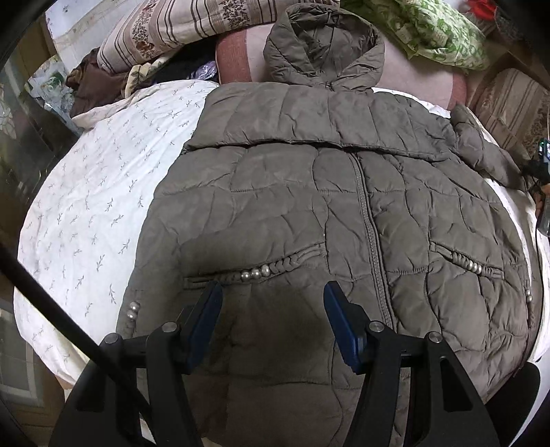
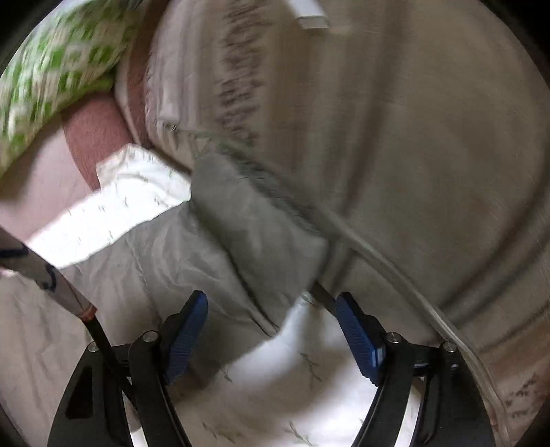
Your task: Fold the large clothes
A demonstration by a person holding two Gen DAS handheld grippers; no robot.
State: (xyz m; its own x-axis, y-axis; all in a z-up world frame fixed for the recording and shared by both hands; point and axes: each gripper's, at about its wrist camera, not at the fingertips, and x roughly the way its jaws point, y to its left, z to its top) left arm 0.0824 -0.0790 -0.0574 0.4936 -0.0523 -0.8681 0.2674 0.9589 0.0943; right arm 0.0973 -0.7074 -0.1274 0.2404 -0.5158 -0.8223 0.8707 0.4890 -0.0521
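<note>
A grey-brown quilted hooded jacket (image 1: 343, 192) lies front up on a white patterned bedsheet (image 1: 103, 192), zipped, hood toward the pillows. Its left sleeve is folded across the chest. My left gripper (image 1: 273, 292) is open and empty above the jacket's lower left front, near the pearl-trimmed pocket (image 1: 256, 271). In the blurred right wrist view, my right gripper (image 2: 271, 302) is open with the cuff end of the jacket's right sleeve (image 2: 251, 233) lying between and just ahead of its fingers, over the sheet (image 2: 292, 395).
Striped pillows (image 1: 178, 27) and a green patterned pillow (image 1: 436, 31) lie at the head of the bed, over a pink blanket (image 1: 240, 58). A beige striped cushion (image 2: 412, 137) fills the right of the right wrist view. Dark clothes (image 1: 92, 82) sit at the far left.
</note>
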